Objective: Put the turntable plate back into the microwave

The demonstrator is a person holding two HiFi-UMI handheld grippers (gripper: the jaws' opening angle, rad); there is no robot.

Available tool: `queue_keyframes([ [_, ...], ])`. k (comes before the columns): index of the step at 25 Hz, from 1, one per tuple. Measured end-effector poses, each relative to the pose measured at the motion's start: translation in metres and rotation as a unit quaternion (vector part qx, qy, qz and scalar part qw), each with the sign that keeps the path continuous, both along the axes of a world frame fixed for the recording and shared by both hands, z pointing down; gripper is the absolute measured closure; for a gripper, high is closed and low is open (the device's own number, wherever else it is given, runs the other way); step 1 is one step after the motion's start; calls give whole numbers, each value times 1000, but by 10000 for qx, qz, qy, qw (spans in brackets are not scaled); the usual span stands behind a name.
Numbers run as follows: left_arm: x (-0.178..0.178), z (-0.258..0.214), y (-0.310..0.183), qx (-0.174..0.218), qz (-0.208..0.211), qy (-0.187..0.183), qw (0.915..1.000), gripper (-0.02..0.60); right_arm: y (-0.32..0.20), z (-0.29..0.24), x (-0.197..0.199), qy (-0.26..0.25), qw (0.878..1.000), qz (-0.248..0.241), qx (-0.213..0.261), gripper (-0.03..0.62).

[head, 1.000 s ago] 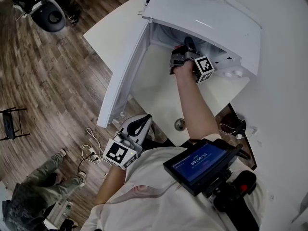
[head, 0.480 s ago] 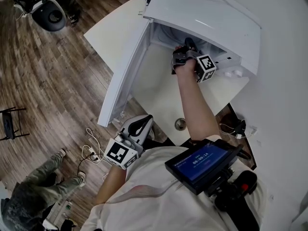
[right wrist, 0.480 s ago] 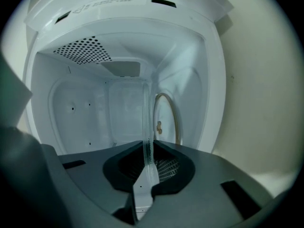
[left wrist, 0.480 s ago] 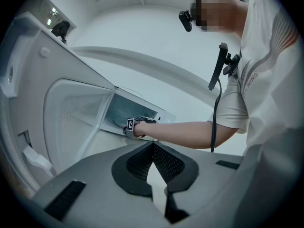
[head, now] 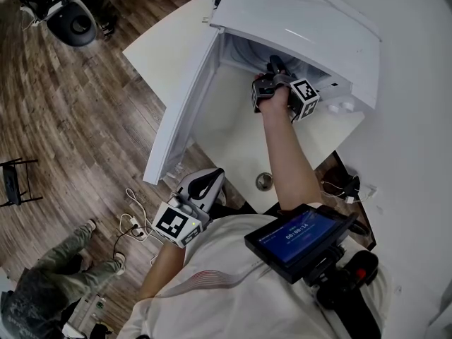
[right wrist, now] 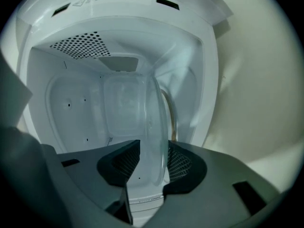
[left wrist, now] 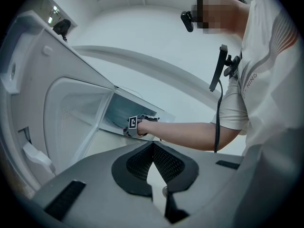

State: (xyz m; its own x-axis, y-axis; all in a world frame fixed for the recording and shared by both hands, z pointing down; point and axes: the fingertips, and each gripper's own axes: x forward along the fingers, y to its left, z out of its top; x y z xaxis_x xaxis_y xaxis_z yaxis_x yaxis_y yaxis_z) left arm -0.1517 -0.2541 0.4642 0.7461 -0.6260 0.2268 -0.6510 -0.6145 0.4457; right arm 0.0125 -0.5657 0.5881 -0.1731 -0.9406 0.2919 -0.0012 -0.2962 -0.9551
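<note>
Clear glass turntable plate (right wrist: 156, 120) shows edge-on inside the white microwave (right wrist: 66, 113).

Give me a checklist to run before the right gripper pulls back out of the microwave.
1. Microwave door swung wide open: ok.
2. Turntable plate inside the cavity: ok.
3. Right gripper let go: jaws apart, have just been opening, plate rim between them: ok.
4. Turntable plate lying flat on the cavity floor: cannot tell.
5. Left gripper shut, empty, held back from the door: ok.
</note>
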Motion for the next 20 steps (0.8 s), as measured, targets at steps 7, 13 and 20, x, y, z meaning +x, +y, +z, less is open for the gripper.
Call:
queue_keyframes([
  [7, -1, 1, 1, 8, 10, 19, 10000, 571, 4, -4, -7, -40, 9997, -220, -103, 433],
  [13, -2, 3, 2, -35, -8, 21, 10000, 571, 13, 7, -9, -129, 9992, -288, -264, 425],
  [20, -1, 4, 4, -58, 14, 31, 10000, 571, 17, 8, -14, -131, 9984, -482, -265, 425],
])
